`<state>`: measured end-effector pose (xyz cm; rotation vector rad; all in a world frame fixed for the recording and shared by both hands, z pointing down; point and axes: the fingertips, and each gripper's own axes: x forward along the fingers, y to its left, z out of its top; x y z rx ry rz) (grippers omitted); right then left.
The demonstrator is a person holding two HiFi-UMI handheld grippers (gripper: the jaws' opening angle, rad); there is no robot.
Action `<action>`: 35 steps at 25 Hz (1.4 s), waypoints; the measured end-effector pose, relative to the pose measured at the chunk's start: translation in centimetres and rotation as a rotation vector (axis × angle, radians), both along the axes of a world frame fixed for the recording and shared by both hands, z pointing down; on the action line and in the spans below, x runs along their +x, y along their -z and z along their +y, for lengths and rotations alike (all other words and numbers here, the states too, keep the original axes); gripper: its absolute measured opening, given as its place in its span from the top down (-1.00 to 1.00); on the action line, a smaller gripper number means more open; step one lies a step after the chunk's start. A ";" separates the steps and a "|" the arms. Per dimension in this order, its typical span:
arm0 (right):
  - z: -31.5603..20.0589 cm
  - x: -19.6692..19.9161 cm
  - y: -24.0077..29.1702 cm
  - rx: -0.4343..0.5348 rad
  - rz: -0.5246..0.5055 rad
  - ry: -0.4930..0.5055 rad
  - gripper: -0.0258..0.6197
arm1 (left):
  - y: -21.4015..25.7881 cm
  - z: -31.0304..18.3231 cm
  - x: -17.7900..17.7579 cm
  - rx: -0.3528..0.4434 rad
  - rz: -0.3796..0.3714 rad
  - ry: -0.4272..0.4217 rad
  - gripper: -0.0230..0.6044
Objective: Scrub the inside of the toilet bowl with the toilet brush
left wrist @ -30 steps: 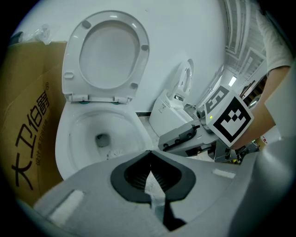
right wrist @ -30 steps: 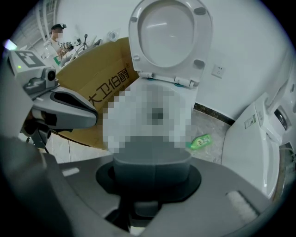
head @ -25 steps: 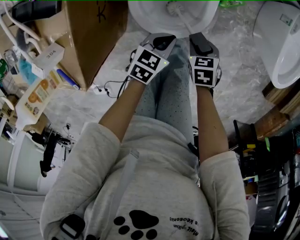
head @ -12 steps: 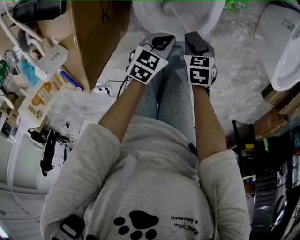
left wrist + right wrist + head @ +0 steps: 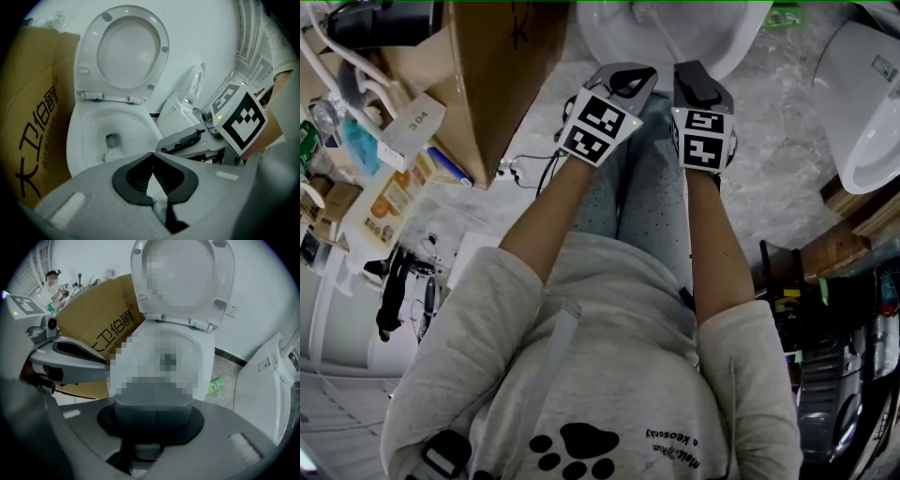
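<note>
A white wall (image 5: 206,42) and mottled grey floor (image 5: 769,150) framed a cardboard box (image 5: 33,117) beside the open toilet bowl (image 5: 77,140). The left gripper (image 5: 152,153) was closed on nothing. The right gripper (image 5: 153,404) seemingly clamped the toilet brush (image 5: 110,154), whose head lay inside the bowl.

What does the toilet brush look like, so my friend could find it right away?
Find the white toilet with its seat up, next to the big brown cardboard box. Look down inside it: the head of the toilet brush sits at the bottom, right beside the dark drain hole. It is the only fuzzy, bristly lump on all that smooth white.
</note>
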<state>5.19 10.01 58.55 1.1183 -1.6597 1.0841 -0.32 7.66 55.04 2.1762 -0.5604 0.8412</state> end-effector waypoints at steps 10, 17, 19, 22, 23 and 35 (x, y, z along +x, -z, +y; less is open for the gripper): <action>-4.0 0.0 0.0 0.012 -0.010 0.017 0.45 | -0.6 -3.2 0.6 -0.008 -0.007 0.002 0.91; -7.4 -0.4 0.1 0.038 -0.025 0.048 0.46 | -0.4 -5.4 1.5 0.005 -0.009 0.000 0.91; -8.1 -0.1 0.0 0.042 -0.026 0.052 0.46 | -0.4 -5.8 1.9 0.008 -0.006 -0.001 0.91; -9.0 0.4 -0.2 0.054 -0.026 0.064 0.46 | -0.5 -6.0 2.4 0.010 -0.002 -0.003 0.91; -9.3 0.5 -0.3 0.059 -0.027 0.066 0.46 | -0.5 -6.0 2.5 0.010 -0.003 -0.005 0.91; -13.0 2.3 -0.2 0.104 -0.001 0.046 0.46 | -0.8 -5.9 2.8 0.002 -0.019 -0.002 0.91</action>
